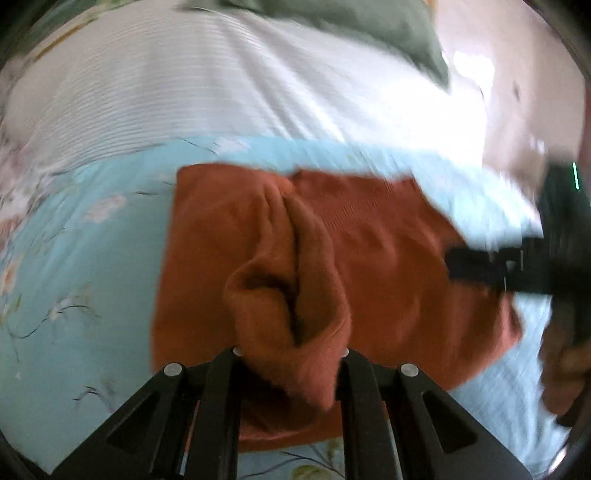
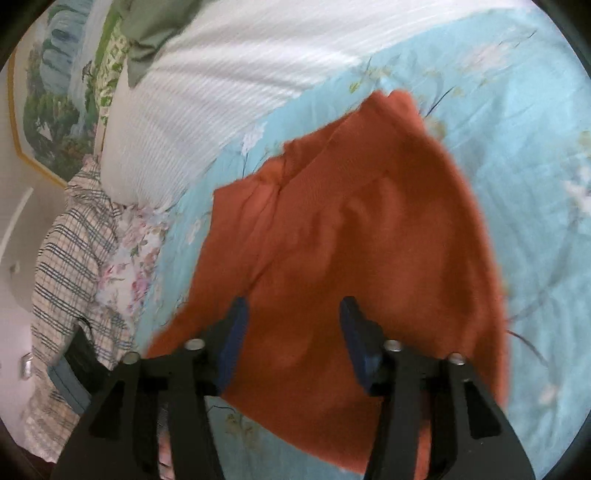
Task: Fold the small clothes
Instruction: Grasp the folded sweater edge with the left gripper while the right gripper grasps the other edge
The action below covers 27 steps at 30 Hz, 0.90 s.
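A rust-orange garment (image 1: 369, 258) lay spread on a pale blue floral bedsheet (image 1: 81, 280), directly ahead of both claws. In the left wrist view, a bunched fold of the garment (image 1: 291, 325) rose from the cloth and ran back between the two fingers of the left claw (image 1: 290, 354), which was clenched on that fold; the rest of the cloth stretched away in front of it and off to its right. The right claw (image 1: 480, 266) appeared there as a blurred black shape at the garment's far right edge.

In the right wrist view, the right claw (image 2: 293, 310) hovered over the near part of the garment (image 2: 369, 240), its blue-padded fingers (image 2: 236, 325) spread wide apart and holding nothing, with orange cloth filling the gap between them and reaching well ahead to a pointed far corner.

Beyond the garment, farther from both claws, sat a white ribbed pillow (image 2: 207, 110), with a grey-green cloth (image 2: 155, 33) past it. To the left of the right claw lay a plaid fabric (image 2: 74, 251) and a pink floral cloth (image 2: 136, 243), and a landscape picture (image 2: 55, 103) hung on the wall behind.
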Each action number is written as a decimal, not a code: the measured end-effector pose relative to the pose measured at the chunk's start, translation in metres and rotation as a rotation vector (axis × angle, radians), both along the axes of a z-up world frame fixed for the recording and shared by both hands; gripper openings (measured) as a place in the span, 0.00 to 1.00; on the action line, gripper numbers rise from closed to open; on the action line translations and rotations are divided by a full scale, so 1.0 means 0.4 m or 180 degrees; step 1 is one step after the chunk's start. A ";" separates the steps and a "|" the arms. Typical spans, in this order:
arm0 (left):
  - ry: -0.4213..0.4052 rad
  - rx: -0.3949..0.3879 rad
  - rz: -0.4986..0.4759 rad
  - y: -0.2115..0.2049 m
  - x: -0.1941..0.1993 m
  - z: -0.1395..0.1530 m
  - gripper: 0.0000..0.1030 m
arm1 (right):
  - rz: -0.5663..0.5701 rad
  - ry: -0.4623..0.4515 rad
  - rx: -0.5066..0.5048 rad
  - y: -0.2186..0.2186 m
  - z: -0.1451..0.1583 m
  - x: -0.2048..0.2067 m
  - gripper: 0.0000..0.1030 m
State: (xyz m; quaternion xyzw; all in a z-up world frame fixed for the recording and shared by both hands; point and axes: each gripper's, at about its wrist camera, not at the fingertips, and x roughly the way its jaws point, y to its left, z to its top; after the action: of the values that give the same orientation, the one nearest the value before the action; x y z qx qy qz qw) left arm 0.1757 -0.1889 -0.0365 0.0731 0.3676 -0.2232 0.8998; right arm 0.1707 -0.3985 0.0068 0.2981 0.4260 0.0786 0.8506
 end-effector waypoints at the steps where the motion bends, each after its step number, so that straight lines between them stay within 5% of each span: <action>1: -0.0021 0.0144 -0.0012 -0.019 -0.010 -0.022 0.09 | 0.0052 0.0021 0.0027 0.009 -0.007 0.015 0.58; 3: -0.0131 0.0343 -0.0044 -0.040 -0.030 -0.049 0.09 | 0.0185 0.0051 0.0067 0.034 -0.016 0.051 0.59; 11: -0.0252 0.0419 -0.0106 -0.045 -0.055 -0.046 0.09 | 0.0561 0.0245 0.0154 0.134 -0.070 0.292 0.65; 13: -0.0262 0.0432 -0.0106 -0.048 -0.053 -0.037 0.09 | 0.0572 0.0307 0.0043 0.151 -0.088 0.339 0.52; 14: -0.0256 0.0419 -0.0108 -0.049 -0.054 -0.033 0.09 | 0.0594 0.0311 -0.0020 0.158 -0.090 0.355 0.25; 15: -0.0245 0.0402 -0.0111 -0.049 -0.054 -0.027 0.08 | 0.0632 0.0321 -0.0058 0.166 -0.089 0.367 0.16; 22: -0.0141 0.0016 -0.0253 -0.085 -0.074 0.082 0.08 | 0.0683 -0.0218 -0.0414 0.114 0.091 0.303 0.14; 27: -0.0034 -0.0309 -0.0567 -0.198 -0.096 0.128 0.08 | 0.0455 -0.0239 -0.0623 -0.019 0.137 0.234 0.14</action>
State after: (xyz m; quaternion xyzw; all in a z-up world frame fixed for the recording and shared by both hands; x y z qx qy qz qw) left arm 0.1372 -0.2679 0.0148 0.0629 0.3437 -0.3196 0.8808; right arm 0.2641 -0.4059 0.0614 0.1794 0.4196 0.1081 0.8832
